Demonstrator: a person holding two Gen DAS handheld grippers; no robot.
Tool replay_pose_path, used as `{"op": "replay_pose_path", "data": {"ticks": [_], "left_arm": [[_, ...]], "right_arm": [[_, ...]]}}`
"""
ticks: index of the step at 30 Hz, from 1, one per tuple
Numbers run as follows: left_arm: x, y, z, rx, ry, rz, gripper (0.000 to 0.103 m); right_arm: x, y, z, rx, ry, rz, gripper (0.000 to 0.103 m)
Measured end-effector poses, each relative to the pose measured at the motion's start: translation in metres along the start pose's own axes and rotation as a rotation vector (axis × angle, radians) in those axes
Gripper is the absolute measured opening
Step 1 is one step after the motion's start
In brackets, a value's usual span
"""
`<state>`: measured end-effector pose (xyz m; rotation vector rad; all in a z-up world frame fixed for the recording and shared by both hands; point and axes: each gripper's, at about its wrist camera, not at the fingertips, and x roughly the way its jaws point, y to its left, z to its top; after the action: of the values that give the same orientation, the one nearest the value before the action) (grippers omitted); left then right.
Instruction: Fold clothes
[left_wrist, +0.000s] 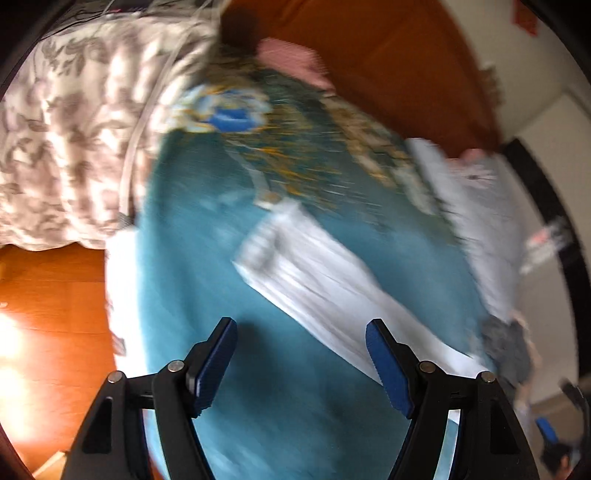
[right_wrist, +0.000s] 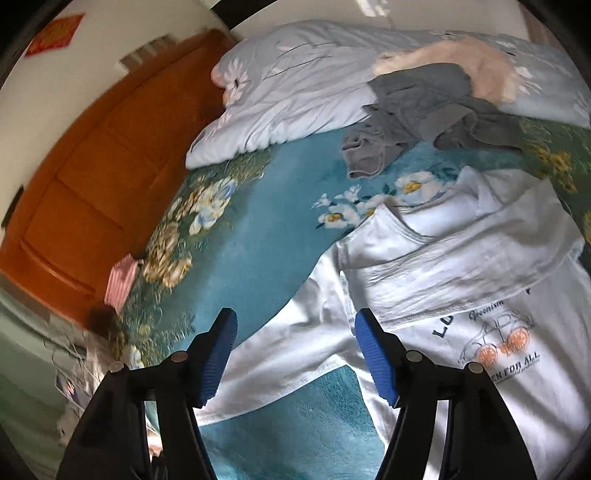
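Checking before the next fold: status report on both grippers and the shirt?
Left gripper open, empty. Right gripper open above white printed long-sleeve shirt, part folded on teal floral blanket. Crumpled grey garment lies clear.

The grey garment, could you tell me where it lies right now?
In the right wrist view, the grey garment lies crumpled at upper right, between the pale blue pillow and the white T-shirt.

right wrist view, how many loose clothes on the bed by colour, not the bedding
white: 1, the printed t-shirt
grey: 1, the crumpled garment
peach, fluffy: 1, the piece lying on the pale quilt
total: 3
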<state>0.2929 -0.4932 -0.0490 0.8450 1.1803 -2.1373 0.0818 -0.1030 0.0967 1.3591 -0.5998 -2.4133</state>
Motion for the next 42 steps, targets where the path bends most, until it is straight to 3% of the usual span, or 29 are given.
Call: {"op": "replay_pose_path", "data": {"ticks": [5, 6, 8, 10, 15, 21, 25, 31, 36, 42], "left_arm": [[0.018, -0.003, 0.019, 0.05, 0.029, 0.033, 0.071], [0.02, -0.006, 0.02, 0.074, 0.03, 0.063, 0.065], [0.024, -0.013, 0.021, 0.123, 0.031, 0.124, 0.023], [0.025, -0.017, 0.021, 0.151, 0.042, 0.137, 0.009], [-0.001, -0.055, 0.012, 0.237, 0.013, 0.094, 0.007], [-0.051, -0.176, -0.023, 0.481, -0.003, -0.124, 0.007], [-0.063, -0.259, -0.053, 0.567, 0.066, -0.292, 0.007], [-0.057, -0.366, -0.112, 0.7, 0.163, -0.433, 0.007], [-0.033, -0.436, -0.176, 0.816, 0.235, -0.47, 0.007], [0.015, -0.473, -0.261, 0.905, 0.373, -0.447, 0.007]], "right_arm": [[0.005, -0.018, -0.005, 0.068, 0.034, 0.01, 0.068], [0.007, -0.021, -0.006, 0.079, 0.044, 0.01, 0.068], [0.01, -0.027, -0.009, 0.107, 0.063, 0.019, 0.068], [0.011, -0.03, -0.009, 0.129, 0.077, 0.046, 0.068], [0.001, -0.039, -0.001, 0.164, 0.066, 0.093, 0.068], [-0.039, -0.07, 0.019, 0.275, -0.032, 0.149, 0.068], [-0.071, -0.097, 0.033, 0.334, -0.12, 0.166, 0.068], [-0.106, -0.161, 0.045, 0.49, -0.246, 0.12, 0.068], [-0.138, -0.217, 0.043, 0.641, -0.374, 0.072, 0.068], [-0.14, -0.259, 0.036, 0.765, -0.397, 0.063, 0.068]]}}
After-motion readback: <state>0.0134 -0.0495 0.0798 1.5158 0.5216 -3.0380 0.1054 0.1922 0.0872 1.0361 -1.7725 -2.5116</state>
